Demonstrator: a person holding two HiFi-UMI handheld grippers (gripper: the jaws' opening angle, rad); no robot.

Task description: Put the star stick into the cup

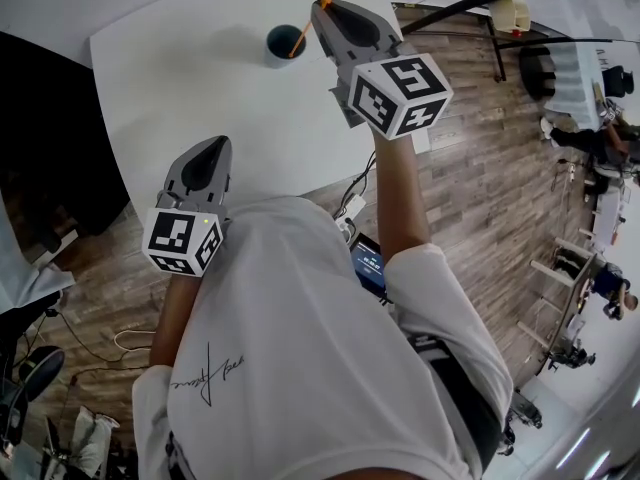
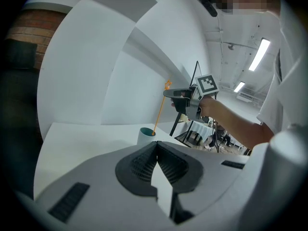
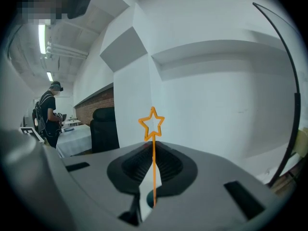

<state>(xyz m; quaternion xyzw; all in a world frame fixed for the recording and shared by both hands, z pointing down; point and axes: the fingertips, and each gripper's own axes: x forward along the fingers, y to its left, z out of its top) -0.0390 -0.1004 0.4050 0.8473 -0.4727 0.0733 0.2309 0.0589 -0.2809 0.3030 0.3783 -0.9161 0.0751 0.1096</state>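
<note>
The white cup (image 1: 284, 44) with a teal inside stands near the table's far edge. A thin orange star stick (image 1: 311, 20) slants from my right gripper (image 1: 322, 8) down into the cup's mouth. In the left gripper view the stick (image 2: 160, 110) has its lower end inside the cup (image 2: 145, 135), under the right gripper (image 2: 179, 94). In the right gripper view the jaws of my right gripper (image 3: 153, 147) are shut on the stick (image 3: 154, 170), star end up. My left gripper (image 1: 214, 146) rests over the table's near part, its jaws together and empty (image 2: 156, 144).
The white table (image 1: 200, 78) is bare apart from the cup. Beside it lie a wooden floor (image 1: 480, 188), cables and a black chair (image 3: 105, 129). Another person (image 3: 48, 110) stands far off by other tables.
</note>
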